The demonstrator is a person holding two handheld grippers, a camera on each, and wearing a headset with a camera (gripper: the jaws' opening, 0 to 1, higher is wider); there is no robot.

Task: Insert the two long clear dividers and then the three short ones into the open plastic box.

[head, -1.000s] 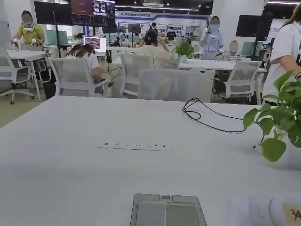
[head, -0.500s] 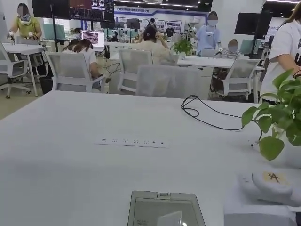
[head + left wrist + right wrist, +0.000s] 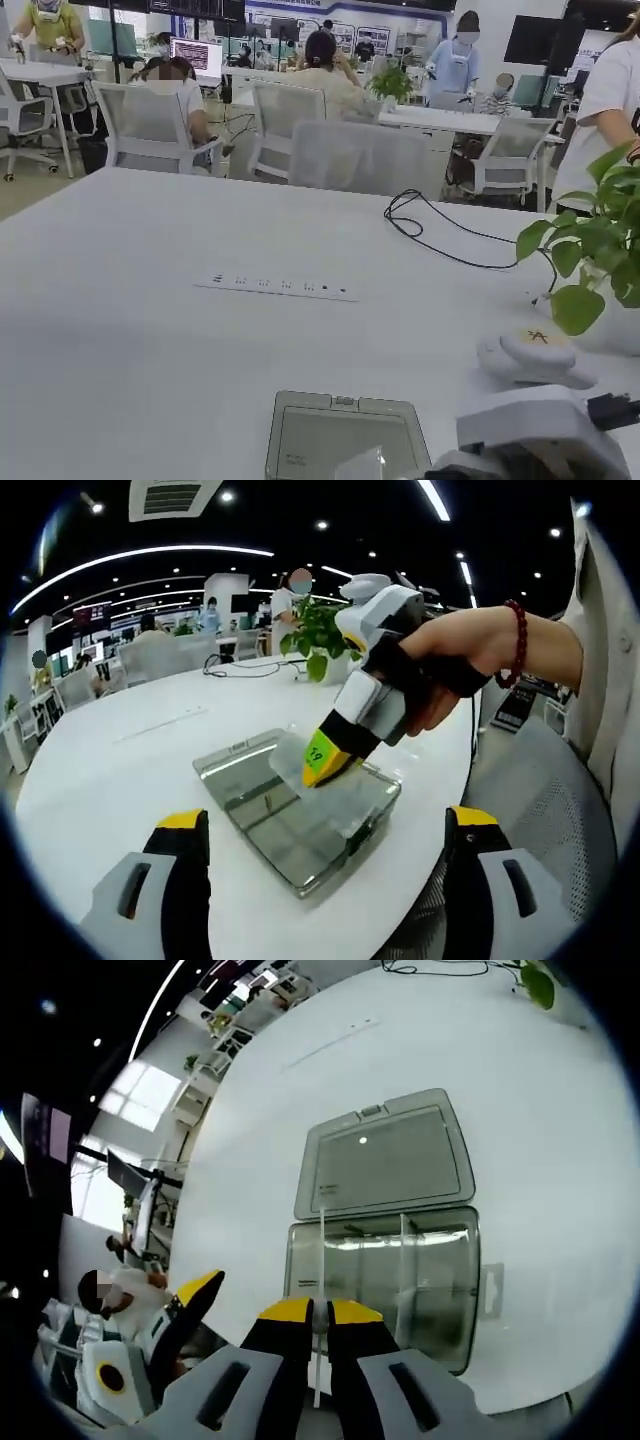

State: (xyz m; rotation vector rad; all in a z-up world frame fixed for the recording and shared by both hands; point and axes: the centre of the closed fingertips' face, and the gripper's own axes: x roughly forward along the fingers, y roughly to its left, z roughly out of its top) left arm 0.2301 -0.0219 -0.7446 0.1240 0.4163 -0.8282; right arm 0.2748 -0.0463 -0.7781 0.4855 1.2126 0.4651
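Partly off-frame below, the box lid (image 3: 345,435).

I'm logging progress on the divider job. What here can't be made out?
1. Head view: the open clear plastic box is cut off by the bottom edge.
2. Left gripper view: the right gripper hides where its flat clear divider meets the box.
3. Right gripper view: glare on clear plastic blurs what already sits inside the box.

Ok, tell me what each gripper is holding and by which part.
Right gripper: shut on a clear divider, pinched at its near edge, the rest pointing toward the open box. Left gripper: jaws apart, holding nothing.
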